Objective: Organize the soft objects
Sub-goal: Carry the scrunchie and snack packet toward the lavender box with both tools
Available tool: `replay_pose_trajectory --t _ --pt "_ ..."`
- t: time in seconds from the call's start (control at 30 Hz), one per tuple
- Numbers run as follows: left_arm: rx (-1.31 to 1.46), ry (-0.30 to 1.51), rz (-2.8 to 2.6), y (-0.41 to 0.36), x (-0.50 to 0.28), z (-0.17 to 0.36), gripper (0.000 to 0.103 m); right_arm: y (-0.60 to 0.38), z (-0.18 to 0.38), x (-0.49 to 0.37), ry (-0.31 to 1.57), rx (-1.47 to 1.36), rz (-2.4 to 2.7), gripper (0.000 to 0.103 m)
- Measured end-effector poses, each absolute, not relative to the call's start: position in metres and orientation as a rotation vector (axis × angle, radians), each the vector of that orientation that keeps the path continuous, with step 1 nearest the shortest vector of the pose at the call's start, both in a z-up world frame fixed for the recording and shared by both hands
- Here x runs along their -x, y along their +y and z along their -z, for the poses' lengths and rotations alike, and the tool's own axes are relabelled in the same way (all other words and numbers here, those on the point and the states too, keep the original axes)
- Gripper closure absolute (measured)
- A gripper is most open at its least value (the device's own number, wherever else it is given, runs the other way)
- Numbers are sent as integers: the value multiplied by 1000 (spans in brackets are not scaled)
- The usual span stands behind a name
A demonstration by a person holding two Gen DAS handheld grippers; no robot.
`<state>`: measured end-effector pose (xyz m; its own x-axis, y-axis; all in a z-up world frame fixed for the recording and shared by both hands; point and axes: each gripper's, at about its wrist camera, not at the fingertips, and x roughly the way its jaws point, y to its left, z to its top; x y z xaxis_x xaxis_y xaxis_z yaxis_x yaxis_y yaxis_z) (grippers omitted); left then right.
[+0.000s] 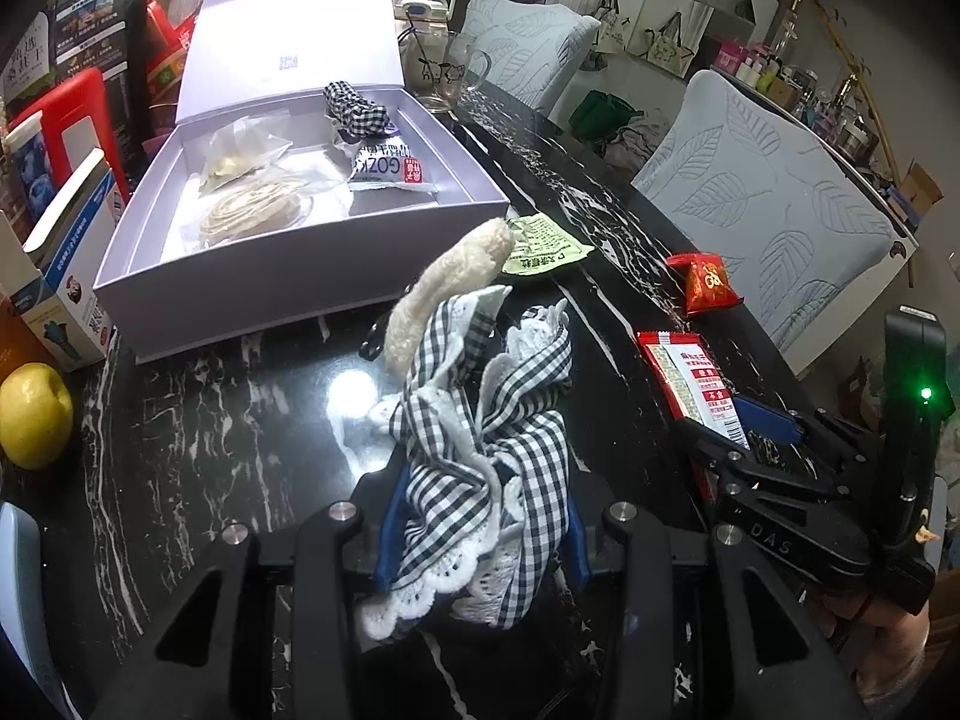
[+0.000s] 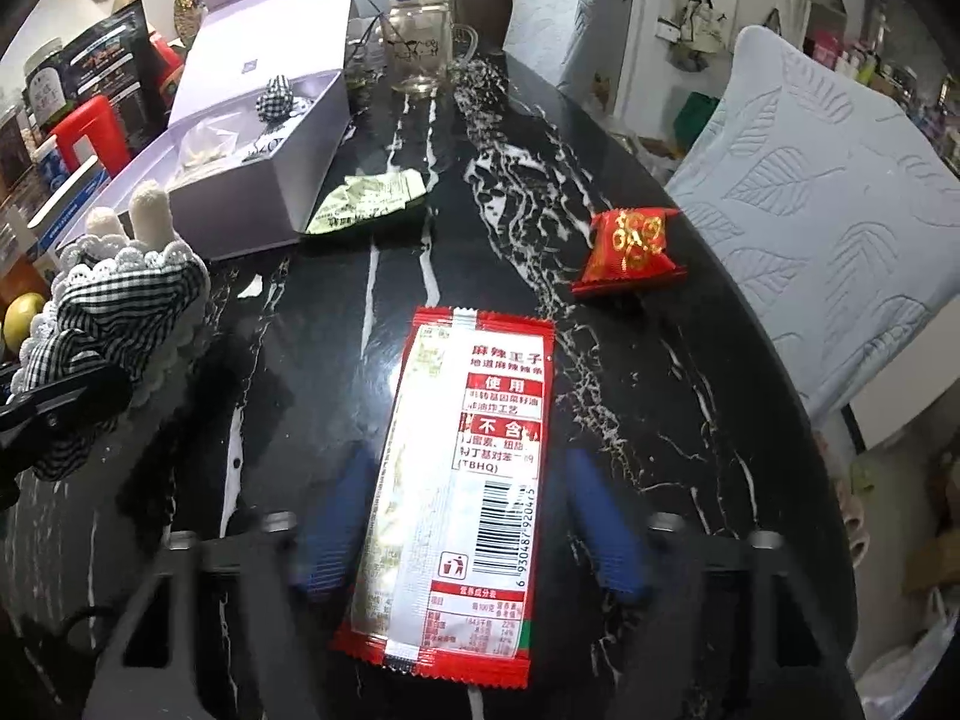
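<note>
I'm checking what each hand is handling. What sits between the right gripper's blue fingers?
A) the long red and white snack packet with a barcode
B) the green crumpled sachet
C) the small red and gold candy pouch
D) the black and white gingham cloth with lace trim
A: the long red and white snack packet with a barcode lies between the open right gripper's blue fingers in the right wrist view.
</note>
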<state>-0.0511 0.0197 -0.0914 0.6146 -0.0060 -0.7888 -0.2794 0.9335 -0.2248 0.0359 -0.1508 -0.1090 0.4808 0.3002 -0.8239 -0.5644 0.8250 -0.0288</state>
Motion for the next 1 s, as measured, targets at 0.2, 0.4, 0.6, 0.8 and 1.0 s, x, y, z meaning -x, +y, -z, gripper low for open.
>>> replay_pose_trajectory --t 0.2,0.4,0.6,0.8,1.0 --pt "344 905 -157 21 50 93 62 -157 107 -36 921 290 -564 58" --pt "336 899 -149 18 53 91 62 -164 104 -32 935 231 -606 58" --pt "327 887 -140 15 58 87 62 -170 98 -19 940 192 -657 58" --pt "321 865 -135 10 66 79 62 -178 88 -9 930 139 -702 58" --pt "312 822 -137 5 76 64 62 -182 71 1 887 112 -743 58"
